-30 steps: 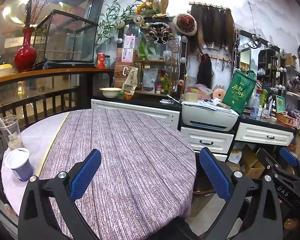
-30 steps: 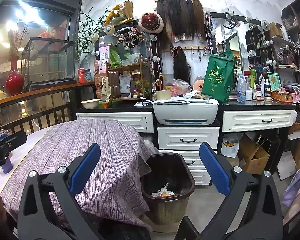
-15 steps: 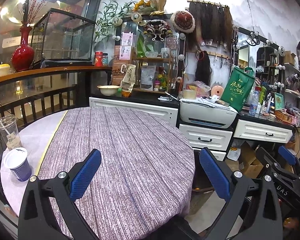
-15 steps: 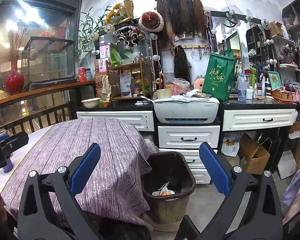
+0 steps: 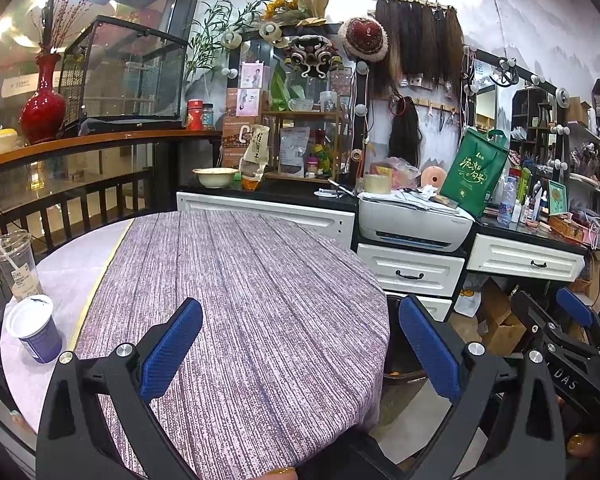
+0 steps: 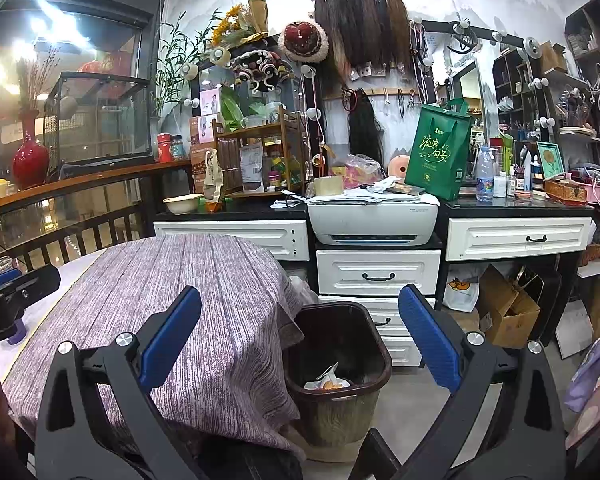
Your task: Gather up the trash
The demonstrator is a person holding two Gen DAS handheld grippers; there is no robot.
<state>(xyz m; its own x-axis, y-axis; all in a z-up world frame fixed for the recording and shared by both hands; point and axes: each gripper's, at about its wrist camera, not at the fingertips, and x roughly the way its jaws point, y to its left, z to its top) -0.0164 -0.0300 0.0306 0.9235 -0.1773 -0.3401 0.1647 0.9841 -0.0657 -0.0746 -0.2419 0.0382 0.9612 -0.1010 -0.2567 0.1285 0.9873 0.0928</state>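
Over the purple-striped tablecloth (image 5: 236,300), both grippers spread wide and holding nothing.

Left gripper (image 5: 300,354) hangs over the near edge of the round table. From it the leftover trash sits out at about 9 o'clock: a blue paper cup with a white lid (image 5: 34,328), and just behind it a clear plastic cup with a straw (image 5: 15,266), both upright on the bare pale strip of table (image 5: 60,276). The right gripper (image 6: 300,354) is off the table's right side, looking down at the dark trash bin (image 6: 340,364) at roughly 6 o'clock, floor level, tucked against the hanging cloth, with some scraps already in it. So I'd say the left hand is clearly nearer the cups and the right is nearer the bin. Behind it all there's a white drawer unit (image 6: 378,272), a printer (image 6: 374,222) and cluttered shelves.
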